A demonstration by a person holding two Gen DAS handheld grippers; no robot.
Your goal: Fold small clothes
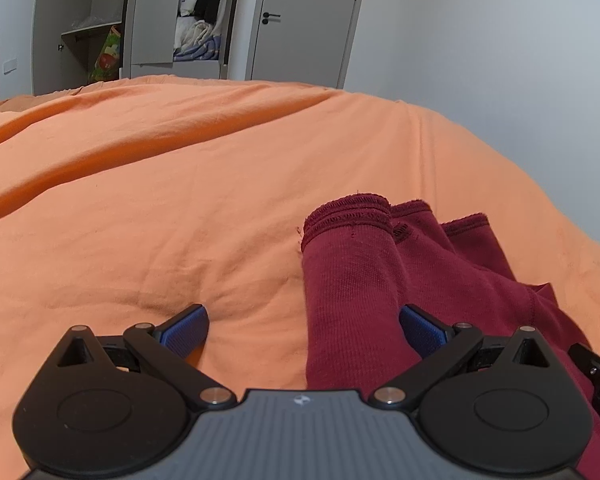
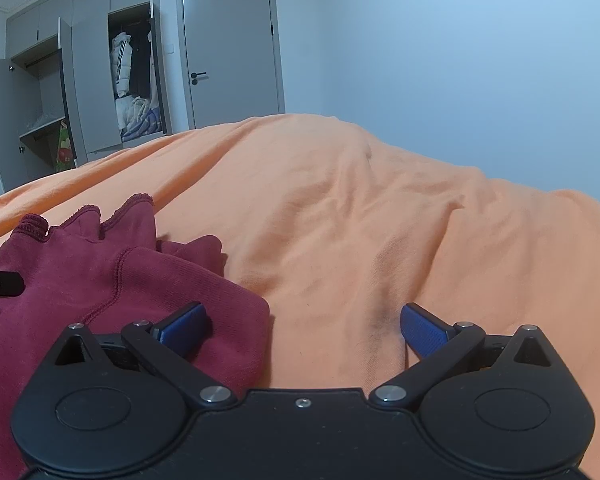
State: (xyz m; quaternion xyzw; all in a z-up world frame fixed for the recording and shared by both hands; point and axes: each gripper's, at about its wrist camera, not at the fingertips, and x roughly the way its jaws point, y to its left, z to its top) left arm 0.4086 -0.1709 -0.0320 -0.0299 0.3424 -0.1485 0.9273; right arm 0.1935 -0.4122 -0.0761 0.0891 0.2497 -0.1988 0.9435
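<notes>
Here the garment (image 1: pixel 364 280), dark red and ribbed, lies crumpled on the orange bed (image 1: pixel 180 184), its hemmed cuffs bunched at the far end; it looks soft, light and limp, so I judge it will sag and drag unless taken by a hem or corner (the thick stitched edge should hold best). The left hand-held gripper (image 1: pixel 303 330) straddles its near left edge with jaws spread wide, gripping nothing. The right hand-held gripper (image 2: pixel 303 330) gapes likewise at its right edge.

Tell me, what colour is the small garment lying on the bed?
The garment is dark red, a plain maroon knit. The left wrist view shows it best.
</notes>
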